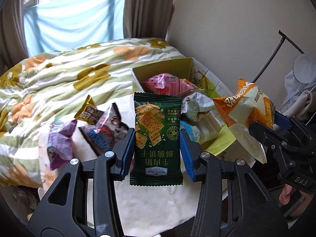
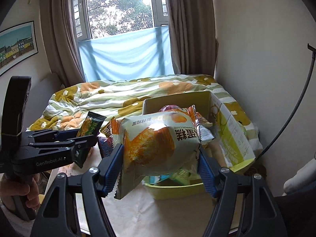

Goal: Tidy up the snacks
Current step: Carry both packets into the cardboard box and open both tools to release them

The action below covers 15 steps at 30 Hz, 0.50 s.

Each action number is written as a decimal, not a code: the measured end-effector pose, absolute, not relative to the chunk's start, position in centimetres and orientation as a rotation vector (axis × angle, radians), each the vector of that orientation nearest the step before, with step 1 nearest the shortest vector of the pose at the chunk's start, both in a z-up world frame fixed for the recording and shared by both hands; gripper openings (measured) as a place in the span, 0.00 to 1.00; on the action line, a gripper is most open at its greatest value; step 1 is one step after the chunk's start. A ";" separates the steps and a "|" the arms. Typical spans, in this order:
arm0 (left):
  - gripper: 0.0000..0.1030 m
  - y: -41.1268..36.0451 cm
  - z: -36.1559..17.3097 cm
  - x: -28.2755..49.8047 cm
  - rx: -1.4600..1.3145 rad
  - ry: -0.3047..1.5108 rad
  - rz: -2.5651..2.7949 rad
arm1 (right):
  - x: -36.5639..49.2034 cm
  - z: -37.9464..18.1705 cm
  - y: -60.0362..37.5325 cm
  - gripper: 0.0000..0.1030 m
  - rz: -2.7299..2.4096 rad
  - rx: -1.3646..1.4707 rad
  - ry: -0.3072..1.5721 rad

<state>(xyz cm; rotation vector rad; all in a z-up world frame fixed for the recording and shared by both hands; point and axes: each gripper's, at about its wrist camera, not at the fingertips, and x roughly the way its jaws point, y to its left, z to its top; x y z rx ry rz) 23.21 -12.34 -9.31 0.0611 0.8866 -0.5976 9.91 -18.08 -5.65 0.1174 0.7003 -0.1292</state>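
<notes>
Above the table (image 1: 158, 207), each gripper clamps a snack packet.

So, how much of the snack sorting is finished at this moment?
Several packets already lie in the cardboard box. In hand: the left gripper holds a green cracker packet, the right gripper an orange cake packet. Left: the purple packet and neighbours.

Black hand-held gripper (image 1: 157, 150) frames, ribbed blue pads (image 1: 128, 152), silver screws, bare-skinned fingers (image 2: 31, 193).

The left gripper (image 1: 157, 148) is clamping a green packet (image 1: 157, 136); the right gripper (image 2: 161, 167) is pinching an orange packet (image 2: 158, 148), both raised.
</notes>
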 end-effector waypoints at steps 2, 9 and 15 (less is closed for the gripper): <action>0.39 -15.4 -9.4 23.1 0.054 0.897 -0.608 | 9.9 -5.4 -20.8 0.65 -0.123 0.129 0.703; 0.39 -25.2 -11.4 22.4 0.060 0.957 -0.608 | 9.5 -5.0 -29.1 0.65 -0.098 0.141 0.721; 0.41 -30.2 -13.7 21.8 0.039 1.002 -0.612 | 9.6 -5.7 -33.4 0.65 -0.076 0.145 0.754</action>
